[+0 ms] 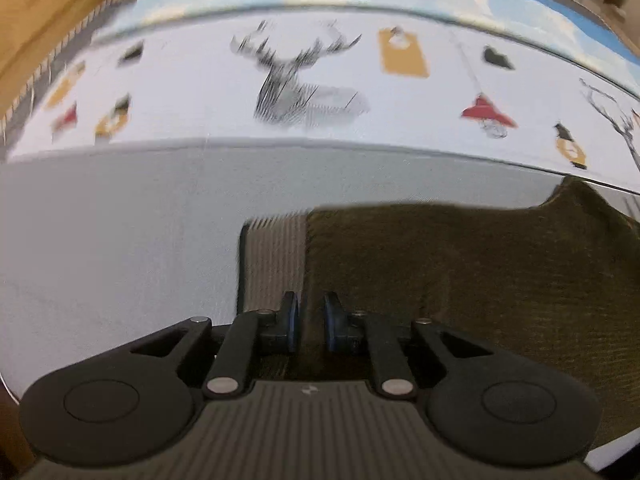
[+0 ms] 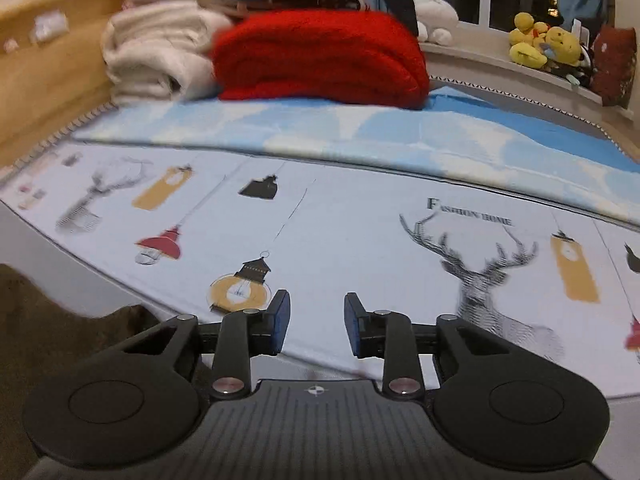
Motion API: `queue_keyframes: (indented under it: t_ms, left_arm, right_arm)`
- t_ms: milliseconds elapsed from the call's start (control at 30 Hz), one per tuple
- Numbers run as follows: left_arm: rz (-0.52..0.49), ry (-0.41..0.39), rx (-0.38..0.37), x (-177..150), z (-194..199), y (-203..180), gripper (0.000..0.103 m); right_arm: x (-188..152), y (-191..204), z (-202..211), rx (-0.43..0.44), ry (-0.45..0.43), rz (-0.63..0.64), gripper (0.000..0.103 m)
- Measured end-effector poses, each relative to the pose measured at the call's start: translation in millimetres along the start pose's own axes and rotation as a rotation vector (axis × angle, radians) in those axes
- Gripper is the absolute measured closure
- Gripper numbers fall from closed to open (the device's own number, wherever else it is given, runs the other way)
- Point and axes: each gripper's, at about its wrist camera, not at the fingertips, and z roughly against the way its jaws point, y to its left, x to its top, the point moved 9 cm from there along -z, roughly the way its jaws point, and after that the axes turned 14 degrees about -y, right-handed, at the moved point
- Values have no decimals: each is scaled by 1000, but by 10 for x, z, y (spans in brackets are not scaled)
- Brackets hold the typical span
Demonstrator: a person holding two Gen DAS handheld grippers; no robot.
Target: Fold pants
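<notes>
**Grippers over pants on a printed bed cover**

Left gripper [image 1: 311, 322]: nearest the lens, fingers drawn close with a narrow gap, straddling the seam where the ribbed cuff [image 1: 274, 258] meets the olive-brown pants [image 1: 460, 276]; whether cloth is pinched cannot be told.

Right gripper [image 2: 316, 326]: fingers spread wide, holding nothing, over the sheet.

Sheet [image 2: 340, 232]: white, printed with deer, lamps and bulbs; spans the bed from 9 to 3 o'clock.

Pants: in the left view they fill 3 to 5 o'clock; in the right view, an edge at 8 o'clock.

Red blanket [image 2: 320, 60]: folded, at 12 o'clock.

White towels [image 2: 152, 60]: stacked at 11 o'clock.

Yellow plush toys [image 2: 544, 44]: on the sill at 2 o'clock.
</notes>
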Motion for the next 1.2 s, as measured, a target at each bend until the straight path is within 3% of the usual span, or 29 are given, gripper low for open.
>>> queue_keyframes:
  t_ms: [167,233,300,367,400,433,533,667,700,767,833,933,1000,1067,1200]
  left_arm:
    - [-16,-87,-109,229,142,-570,87]
    - [-41,-108,-152,301,185,-872,87]
    - [-67,-127,-208,364,233,-1241,87]
    - [-93,-136,-272,389,274,-1646,87]
    - [-113,-138,-304,391,279,-1860,87]
    - [-134,-135,-335,387,269,-2078,86]
    - [-186,-115,-395,350,191,-2666,82]
    - [-187,-62,-463,267,0,-3197,82]
    - [-186,-45,-465,250,-67,-3292,82]
    - [-203,-26,-446,213,-220,-3453,82]
    - [-227,-18,-402,193,-415,-3550,82]
    - [-238,-41,-350,208,-633,-3604,83]
    - [-259,-71,-340,242,-639,-3613,83]
    - [-285,-85,-334,236,-618,-3606,83]
    - [-276,-72,-318,255,-491,-3573,82]
  right_arm:
    - [-497,96,735,193,68,92,70]
    - [-820,42,771,171,139,156,71]
    - [-1176,-245,728,58,227,203,71]
    - [-1168,-534,849,29,179,124,72]
    - [-1148,-732,926,-39,175,105,76]
    - [-1116,-929,1004,-114,156,97,92]
    - [-1162,-1706,1349,-323,159,21,90]
    - [-1353,-2829,2003,-591,122,-239,86]
    - [-1390,-2999,2153,-640,96,-280,84]
    - [-1432,-3354,2472,-748,22,-352,64]
    - [-1494,-3560,2616,-791,-12,-412,53]
    - [-1642,-3722,2535,-733,6,-495,52]
    - [-1699,-3697,2423,-671,25,-476,59]
    - [-1667,-3715,2364,-661,39,-393,61]
    - [-1642,-3750,2318,-679,41,-400,61]
